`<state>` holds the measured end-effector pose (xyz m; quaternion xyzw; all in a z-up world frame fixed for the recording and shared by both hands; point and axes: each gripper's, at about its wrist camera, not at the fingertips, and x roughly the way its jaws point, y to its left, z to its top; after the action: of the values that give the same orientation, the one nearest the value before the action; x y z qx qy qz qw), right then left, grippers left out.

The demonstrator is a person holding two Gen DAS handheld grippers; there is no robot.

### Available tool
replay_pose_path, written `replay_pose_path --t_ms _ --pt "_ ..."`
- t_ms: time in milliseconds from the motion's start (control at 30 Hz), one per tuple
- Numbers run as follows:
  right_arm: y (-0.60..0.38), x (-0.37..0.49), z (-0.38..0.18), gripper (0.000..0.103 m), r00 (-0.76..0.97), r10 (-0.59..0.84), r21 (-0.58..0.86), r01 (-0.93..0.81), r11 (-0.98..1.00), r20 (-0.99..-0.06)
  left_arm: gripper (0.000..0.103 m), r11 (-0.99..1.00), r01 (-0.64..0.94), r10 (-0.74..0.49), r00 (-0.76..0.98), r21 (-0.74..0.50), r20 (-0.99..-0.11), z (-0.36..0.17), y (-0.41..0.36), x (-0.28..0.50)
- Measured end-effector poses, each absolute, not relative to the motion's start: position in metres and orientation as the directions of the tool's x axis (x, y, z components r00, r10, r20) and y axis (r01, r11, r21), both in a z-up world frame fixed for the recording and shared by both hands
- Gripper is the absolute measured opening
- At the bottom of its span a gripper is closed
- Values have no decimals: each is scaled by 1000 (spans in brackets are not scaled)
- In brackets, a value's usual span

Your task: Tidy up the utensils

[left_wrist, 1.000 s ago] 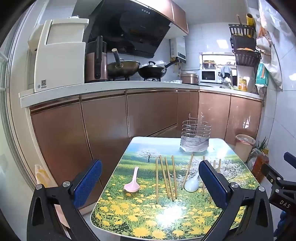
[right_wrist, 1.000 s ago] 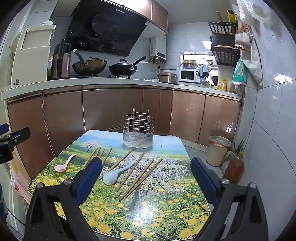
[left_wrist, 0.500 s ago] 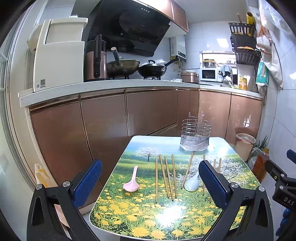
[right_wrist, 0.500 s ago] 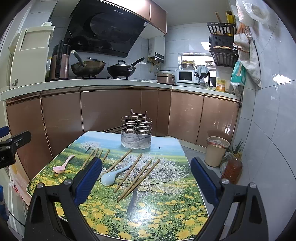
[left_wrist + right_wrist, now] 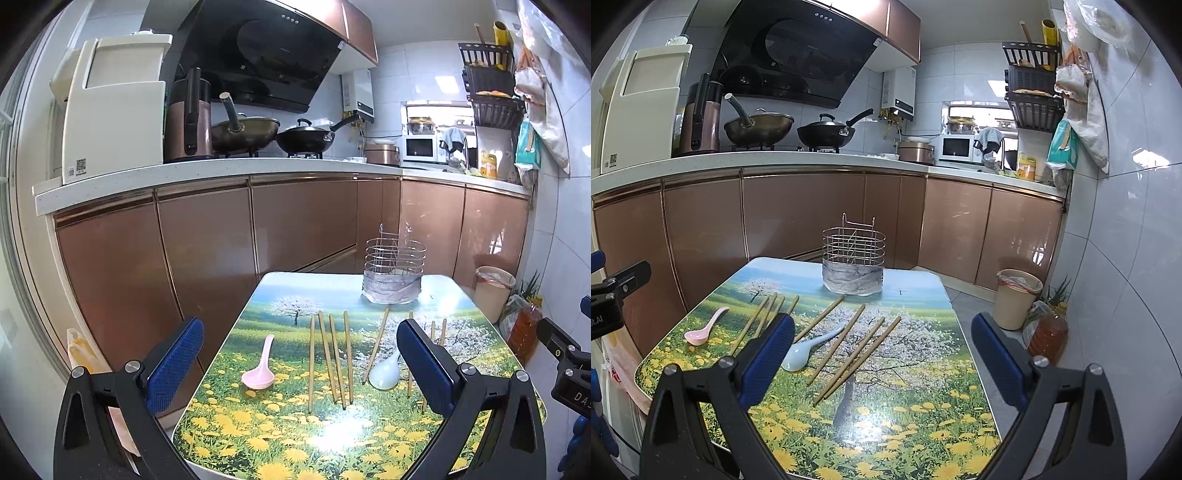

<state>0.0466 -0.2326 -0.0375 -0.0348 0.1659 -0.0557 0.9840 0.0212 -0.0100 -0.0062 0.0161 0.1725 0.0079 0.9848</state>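
Since every utensil lies loose on the table point(image 5: 923, 406) and the wire holder point(image 5: 854, 258) at its far end appears to hold nothing, the task is judged to stand at its very beginning: nothing is yet sorted, and all pieces remain to be gathered.

Utensils. Ahead of the left claw point(image 5: 301, 365), between its fingers, lie a pink spoon point(image 5: 258, 373) and a group of four chopsticks point(image 5: 330, 358) roughly parallel and pointing away. A pale blue spoon point(image 5: 385, 373) lies just beside the inner face of that claw's right finger, with a single slanted chopstick point(image 5: 376, 345) next to it. Ahead of the right claw point(image 5: 882, 354) lie three further chopsticks point(image 5: 857, 354), slanted, between its fingers; the pale blue spoon point(image 5: 805, 350) lies just beside its left finger.

Holder. The wire holder, its lower part wrapped in foil-like material, stands upright well beyond both claws, at the far end of the table.

Claws. Both are spread wide and grip nothing. Each hovers above the near end of the table, apart from every utensil. The right claw's body shows at the right edge of the left wrist view.

Surroundings. Beyond the table run brown kitchen cabinets point(image 5: 798, 221), with pans on the hob above. A bin point(image 5: 1015, 299) stands on the floor to the right of the right claw.
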Motion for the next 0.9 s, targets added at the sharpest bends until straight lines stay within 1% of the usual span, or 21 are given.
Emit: replay_pose_path --t_ms 333,900 --pt "-240 64 -34 97 939 -119 -89 95 992 -324 103 999 -5 24 934 52 -357 -6 -21 42" --pt "-252 102 -34 97 944 3 -42 -18 999 -330 103 998 -50 66 914 49 -401 -4 -32 78"
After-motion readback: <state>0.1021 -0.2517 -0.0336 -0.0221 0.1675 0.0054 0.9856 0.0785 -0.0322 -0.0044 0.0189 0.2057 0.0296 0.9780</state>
